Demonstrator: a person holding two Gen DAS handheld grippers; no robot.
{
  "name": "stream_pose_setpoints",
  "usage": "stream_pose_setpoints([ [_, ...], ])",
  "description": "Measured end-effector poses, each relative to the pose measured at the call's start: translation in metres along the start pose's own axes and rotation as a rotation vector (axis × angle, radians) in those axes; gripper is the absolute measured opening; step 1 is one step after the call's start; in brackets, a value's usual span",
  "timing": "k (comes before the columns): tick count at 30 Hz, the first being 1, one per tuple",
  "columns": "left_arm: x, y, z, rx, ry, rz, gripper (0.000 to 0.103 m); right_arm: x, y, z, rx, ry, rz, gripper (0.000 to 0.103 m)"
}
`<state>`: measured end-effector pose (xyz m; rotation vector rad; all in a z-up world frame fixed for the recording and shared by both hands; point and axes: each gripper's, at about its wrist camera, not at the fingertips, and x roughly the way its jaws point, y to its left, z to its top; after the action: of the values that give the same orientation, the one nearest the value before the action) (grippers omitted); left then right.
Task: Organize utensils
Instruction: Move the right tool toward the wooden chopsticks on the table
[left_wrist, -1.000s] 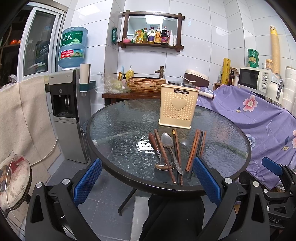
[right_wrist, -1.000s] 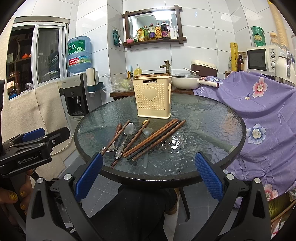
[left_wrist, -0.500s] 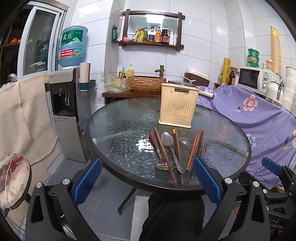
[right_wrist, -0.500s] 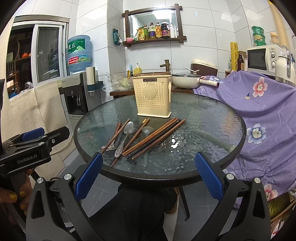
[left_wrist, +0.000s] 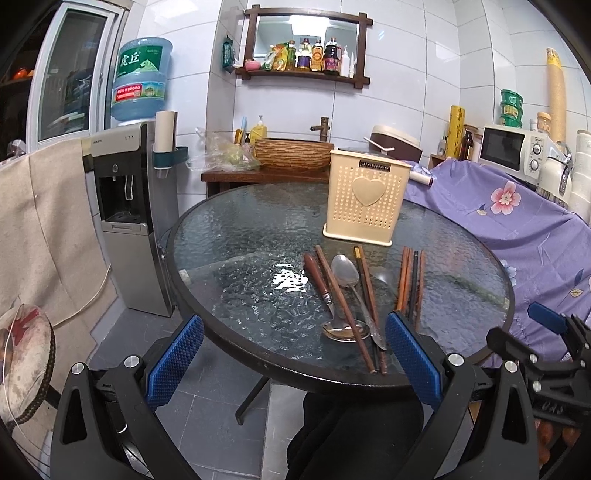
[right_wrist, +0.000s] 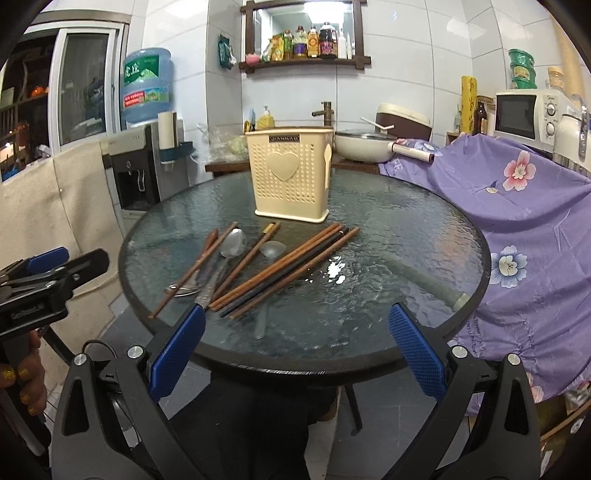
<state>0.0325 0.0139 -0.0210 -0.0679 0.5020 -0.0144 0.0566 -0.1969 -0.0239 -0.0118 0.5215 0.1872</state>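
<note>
A cream perforated utensil holder (left_wrist: 365, 202) (right_wrist: 291, 180) with a heart on its front stands upright at the back of the round glass table (left_wrist: 240, 240) (right_wrist: 406, 236). In front of it lie several brown chopsticks (left_wrist: 408, 280) (right_wrist: 288, 266), a metal spoon (left_wrist: 345, 275) (right_wrist: 232, 243), a wooden-handled spoon (left_wrist: 319, 280) and a clear spoon (right_wrist: 271, 251). My left gripper (left_wrist: 295, 354) hangs open just off the table's near edge, nothing between its blue pads. My right gripper (right_wrist: 295, 343) is open too, over the near rim, close to the chopstick ends.
A water dispenser (left_wrist: 129, 221) stands left of the table. A purple flowered cloth (right_wrist: 517, 229) covers furniture on the right, with a microwave (right_wrist: 524, 114) behind. A counter at the back holds a basket sink (left_wrist: 291, 153) and a pan (right_wrist: 364, 146). A person's hand (right_wrist: 22, 373) holds the left gripper.
The right gripper has moved forward and slightly right toward the table, so the utensils appear closer. The left gripper has barely moved. Both stay open.
</note>
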Motion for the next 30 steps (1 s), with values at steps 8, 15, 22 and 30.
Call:
stream_pose_setpoints([
  [8,0.03,0.014,0.007,-0.02,0.053,-0.037,0.093,0.043,-0.016,0.015,0.006,0.099,0.019,0.09],
  [15,0.066,0.017,0.023,0.003,0.123,-0.074,0.084,0.091,-0.035,0.041,0.022,0.172,0.031,0.074],
  [22,0.098,0.015,0.037,0.033,0.162,-0.083,0.082,0.148,-0.062,0.065,0.122,0.283,0.013,0.052],
  [30,0.119,0.015,0.041,0.045,0.192,-0.082,0.082,0.195,-0.071,0.078,0.172,0.369,-0.029,0.037],
])
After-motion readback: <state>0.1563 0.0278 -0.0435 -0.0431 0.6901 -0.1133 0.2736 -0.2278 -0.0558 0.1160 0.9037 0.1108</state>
